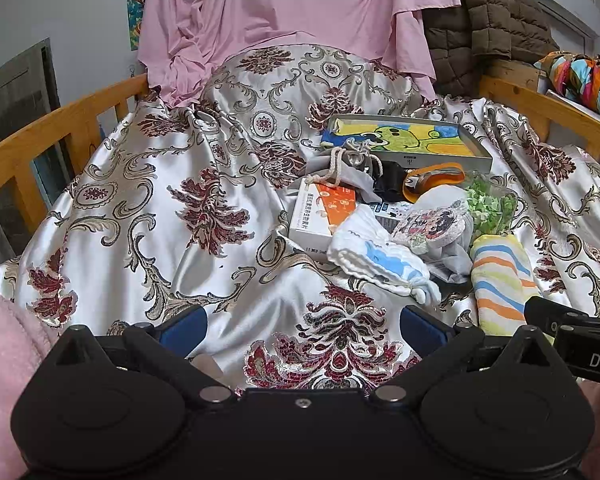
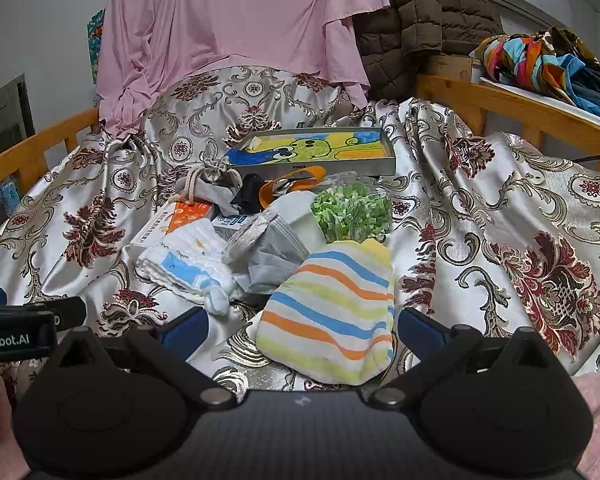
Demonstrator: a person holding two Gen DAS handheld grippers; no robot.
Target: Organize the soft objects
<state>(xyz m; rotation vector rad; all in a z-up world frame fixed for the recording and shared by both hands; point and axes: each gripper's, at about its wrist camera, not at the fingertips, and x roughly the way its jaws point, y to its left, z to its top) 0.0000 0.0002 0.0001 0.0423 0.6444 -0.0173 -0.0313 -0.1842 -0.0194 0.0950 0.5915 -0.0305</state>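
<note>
A striped towel [image 2: 332,316], banded in yellow, orange and blue, lies folded on the patterned bedspread [image 2: 500,208] toward the near edge of the bed, and it sits between the spread blue fingers of the right gripper [image 2: 302,330], which hovers released with nothing clenched. Just to the left of the towel lies a white cloth with blue patches [image 2: 188,268], its knotted end pointing at the near edge. Behind both sit a grey fabric piece [image 2: 272,256], a bag of green leaves [image 2: 354,210], a white and orange box [image 2: 180,216], a grey drawstring pouch [image 2: 216,184] and an orange strap [image 2: 296,180], all heaped together. A shallow tray with a cartoon picture [image 2: 312,150] rests farther back, toward the head of the bed. The left gripper [image 1: 304,330] hangs over bare bedspread left of the heap, fingers wide apart and empty. A pink sheet [image 1: 292,12] drapes over the headboard, and a wooden rail [image 1: 60,128] runs along the left edge.
</note>
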